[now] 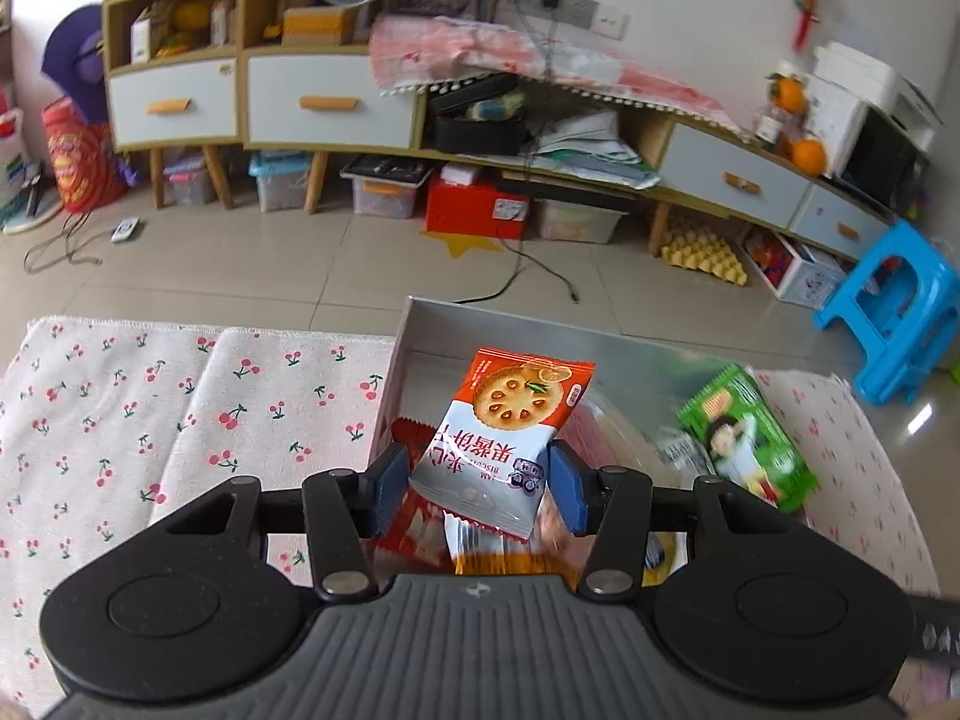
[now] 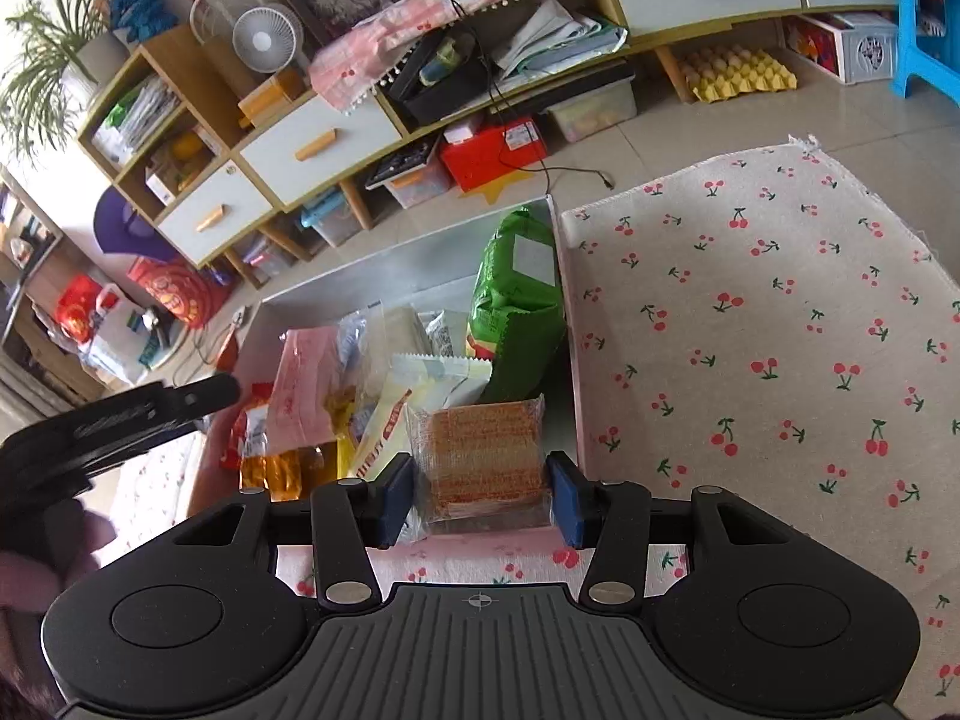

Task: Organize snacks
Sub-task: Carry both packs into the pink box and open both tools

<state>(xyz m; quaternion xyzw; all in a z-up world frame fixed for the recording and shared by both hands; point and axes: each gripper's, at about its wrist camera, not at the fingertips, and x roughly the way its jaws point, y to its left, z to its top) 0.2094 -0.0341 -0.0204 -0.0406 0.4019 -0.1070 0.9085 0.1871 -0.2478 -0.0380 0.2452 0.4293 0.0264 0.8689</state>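
My left gripper [image 1: 477, 483] is shut on a red-and-white biscuit packet [image 1: 504, 426] with a round cookie printed on it, held upright above the grey box [image 1: 414, 324]. My right gripper [image 2: 480, 495] is shut on a clear-wrapped stack of brown crackers [image 2: 483, 459], at the near right corner of the same grey box [image 2: 336, 288]. Inside the box lie several snack packets: a green bag [image 2: 519, 288] leaning on the right wall, a pale yellow packet [image 2: 420, 384], a pink packet [image 2: 303, 384]. The green bag [image 1: 747, 438] also shows, blurred, at the right of the left wrist view.
The box stands on a cherry-print cloth [image 2: 768, 330] that spreads to both sides. Beyond it lies tiled floor with a cable [image 1: 540, 267], a long cabinet [image 1: 330, 102] and a blue stool [image 1: 900, 306]. The other gripper's black body [image 2: 114, 420] shows at the left of the right wrist view.
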